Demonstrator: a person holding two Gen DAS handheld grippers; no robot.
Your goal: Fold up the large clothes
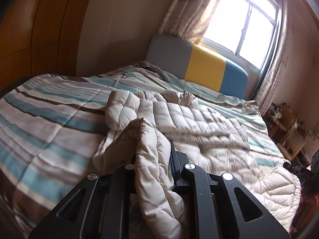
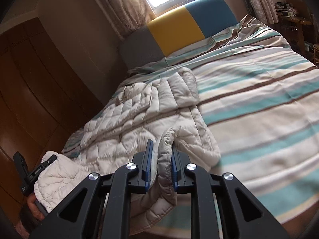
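Two black grippers are each clamped on the hem of the cream quilted puffer coat (image 1: 199,123): the left gripper (image 1: 153,159) on one bunched corner, the right gripper (image 2: 161,159) on another. The coat's body lies spread on the striped teal, brown and cream bedspread (image 2: 259,99). Slippery padded fabric may slide free, and uneven pulling would skew the fold.
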